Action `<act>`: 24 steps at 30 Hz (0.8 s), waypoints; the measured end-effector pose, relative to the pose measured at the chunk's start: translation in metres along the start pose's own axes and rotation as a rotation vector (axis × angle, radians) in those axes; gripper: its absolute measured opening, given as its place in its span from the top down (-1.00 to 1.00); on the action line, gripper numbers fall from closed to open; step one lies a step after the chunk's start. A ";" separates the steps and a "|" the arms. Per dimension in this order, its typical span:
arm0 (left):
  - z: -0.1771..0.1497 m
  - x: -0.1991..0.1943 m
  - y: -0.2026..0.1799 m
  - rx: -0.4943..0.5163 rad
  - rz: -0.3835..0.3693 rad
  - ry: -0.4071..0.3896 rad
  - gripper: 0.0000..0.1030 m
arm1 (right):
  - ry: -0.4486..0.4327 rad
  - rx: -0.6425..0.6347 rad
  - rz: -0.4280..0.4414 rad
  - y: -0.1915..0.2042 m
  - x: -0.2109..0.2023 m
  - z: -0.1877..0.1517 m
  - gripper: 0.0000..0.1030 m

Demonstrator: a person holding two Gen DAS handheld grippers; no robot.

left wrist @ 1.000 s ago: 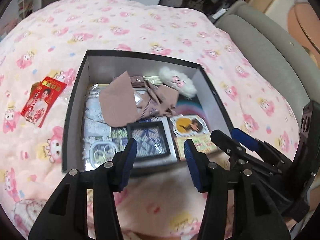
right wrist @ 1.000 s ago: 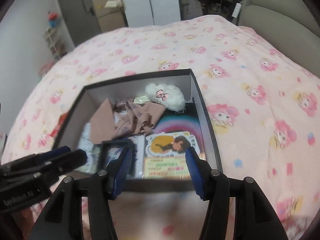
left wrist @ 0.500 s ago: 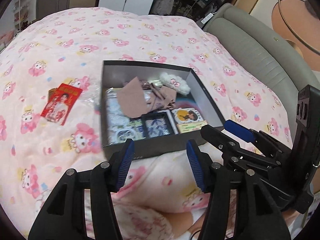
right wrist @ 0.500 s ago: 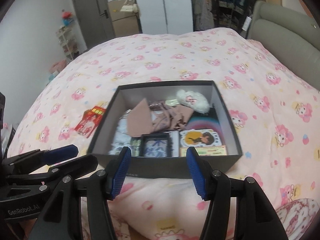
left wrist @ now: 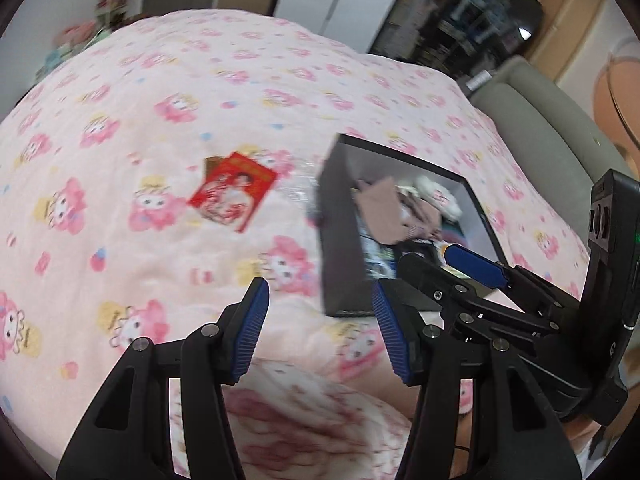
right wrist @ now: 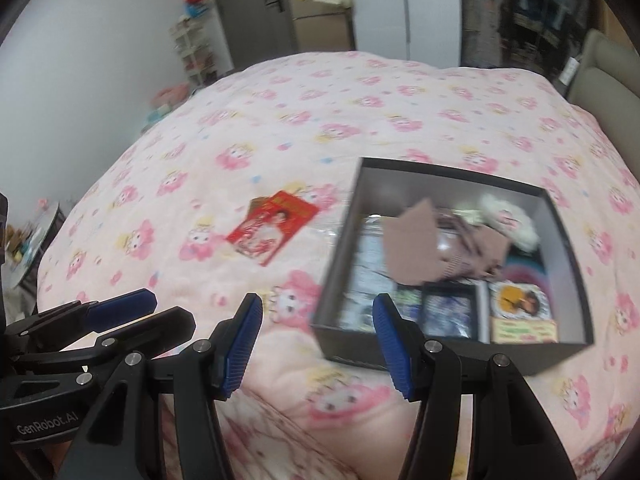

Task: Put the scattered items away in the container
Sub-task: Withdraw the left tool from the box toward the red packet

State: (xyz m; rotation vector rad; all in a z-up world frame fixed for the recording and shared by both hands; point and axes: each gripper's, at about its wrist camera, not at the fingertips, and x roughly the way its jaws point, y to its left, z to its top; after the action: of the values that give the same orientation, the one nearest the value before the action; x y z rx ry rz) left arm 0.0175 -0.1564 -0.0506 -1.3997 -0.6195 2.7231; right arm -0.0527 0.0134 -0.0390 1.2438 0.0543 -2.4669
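A black box [left wrist: 340,240] [right wrist: 344,264] sits on the pink bedspread, holding cards, brown cloth pieces and a white fluffy toy [right wrist: 506,218]. A red packet [left wrist: 232,190] [right wrist: 274,226] lies on the bedspread left of the box, with a clear plastic wrapper [right wrist: 326,228] between them. My left gripper [left wrist: 318,332] hangs open and empty over the bedspread, near the box's front left corner. My right gripper [right wrist: 316,346] is open and empty too, in front of the box. Each gripper shows at the edge of the other's view.
The pink cartoon-print bedspread [right wrist: 320,120] covers the whole bed. A grey padded headboard [left wrist: 552,120] runs along the right. Beyond the bed stand a grey door [right wrist: 248,12], white wardrobes and shelves with toys.
Both grippers have pulled back from over the box and swung left, so the box now sits to the right and the red packet nearer the middle. Both stay open and empty.
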 end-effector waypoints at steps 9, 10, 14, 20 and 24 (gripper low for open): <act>0.020 0.033 0.083 -0.168 -0.001 0.013 -0.08 | 0.115 0.050 0.070 0.027 0.070 0.026 -0.04; 0.023 0.040 0.094 -0.187 0.002 0.021 -0.08 | 0.134 0.057 0.073 0.030 0.079 0.028 -0.04; 0.035 0.065 0.127 -0.234 0.021 0.036 -0.06 | 0.173 0.046 0.075 0.040 0.113 0.039 -0.05; 0.055 0.107 0.169 -0.307 -0.033 0.045 -0.03 | 0.242 0.042 0.061 0.057 0.170 0.056 -0.05; 0.074 0.139 0.184 -0.325 -0.063 0.063 -0.03 | 0.278 0.067 0.029 0.060 0.204 0.059 -0.05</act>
State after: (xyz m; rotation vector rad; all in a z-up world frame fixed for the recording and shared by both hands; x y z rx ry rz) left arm -0.0936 -0.3238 -0.1856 -1.4874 -1.1226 2.6035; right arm -0.1865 -0.1177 -0.1546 1.5969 0.0266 -2.2721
